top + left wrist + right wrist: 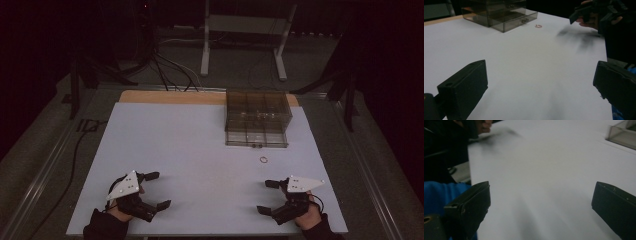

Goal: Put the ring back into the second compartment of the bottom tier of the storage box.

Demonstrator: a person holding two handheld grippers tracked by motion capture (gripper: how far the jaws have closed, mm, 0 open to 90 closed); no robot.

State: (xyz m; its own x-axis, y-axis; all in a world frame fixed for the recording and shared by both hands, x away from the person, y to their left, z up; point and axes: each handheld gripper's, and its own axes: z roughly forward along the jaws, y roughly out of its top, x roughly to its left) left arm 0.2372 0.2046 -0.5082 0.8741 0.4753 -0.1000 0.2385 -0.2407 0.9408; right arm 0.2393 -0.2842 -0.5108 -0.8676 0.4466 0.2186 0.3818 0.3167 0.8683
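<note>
Two wide-open grippers, left gripper [156,190] and right gripper [268,197], are being held near the table's [190,145] front edge; a ring [263,159] is lying before the drawer box [257,119].

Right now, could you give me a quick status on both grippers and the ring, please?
Left gripper and right gripper open, empty, low at near edge. Ring flat on table, before clear drawer box. Path clear.

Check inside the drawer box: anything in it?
Through the clear walls of the drawer box, a few small items glint in the middle compartments; too small to identify. Drawers look shut. A ring lies on the table in front, outside it.
</note>
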